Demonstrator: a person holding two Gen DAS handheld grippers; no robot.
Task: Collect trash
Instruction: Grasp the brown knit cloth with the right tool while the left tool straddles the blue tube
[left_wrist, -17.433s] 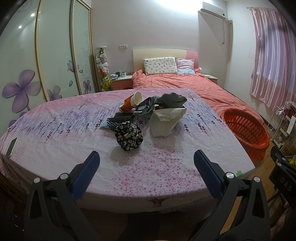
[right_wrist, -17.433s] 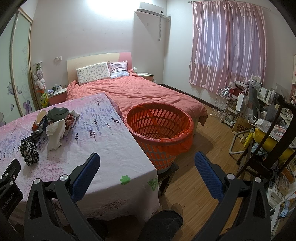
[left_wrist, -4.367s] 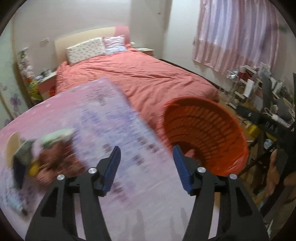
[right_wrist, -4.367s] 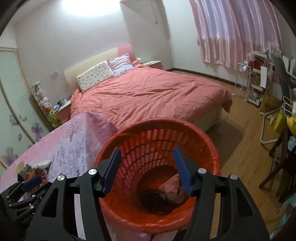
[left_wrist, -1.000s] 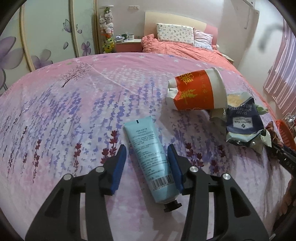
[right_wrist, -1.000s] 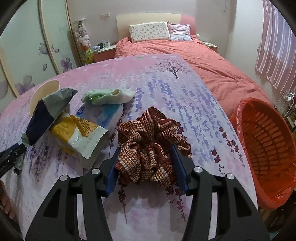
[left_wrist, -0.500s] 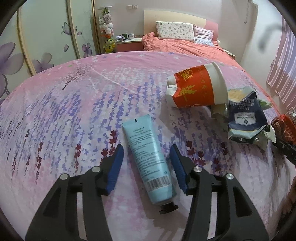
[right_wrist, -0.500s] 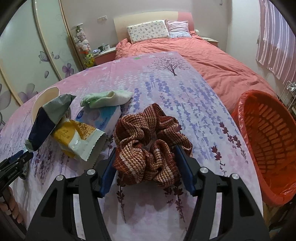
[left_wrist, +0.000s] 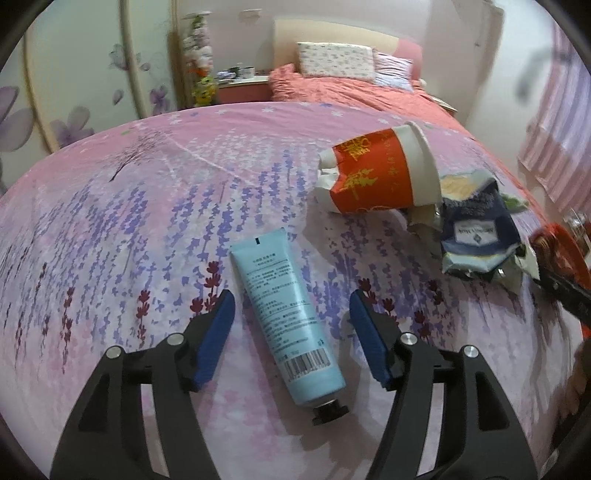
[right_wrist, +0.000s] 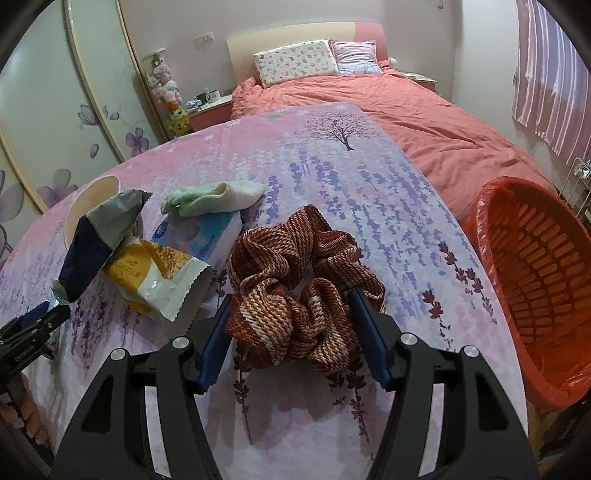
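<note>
A light blue tube (left_wrist: 286, 314) with a black cap lies on the pink flowered tablecloth (left_wrist: 129, 221). My left gripper (left_wrist: 291, 321) is open, one finger on each side of the tube. My right gripper (right_wrist: 291, 321) is open around a red-brown woven scrunchie (right_wrist: 299, 291), fingers beside it. A crushed red paper cup (left_wrist: 380, 173) and a dark blue wrapper (left_wrist: 476, 236) lie right of the tube. The right wrist view shows the blue wrapper (right_wrist: 96, 243), a yellow-white wrapper (right_wrist: 155, 277), a tissue pack (right_wrist: 210, 236) and a green-white cloth (right_wrist: 214, 197).
An orange basket (right_wrist: 535, 280) with a red liner stands on the floor off the table's right edge. A bed with a coral cover (right_wrist: 406, 99) lies behind the table. Wardrobe doors (right_wrist: 74, 92) stand at the left.
Both grippers have opened a little wider and moved slightly forward around their objects. The tube and the scrunchie lie where they were.
</note>
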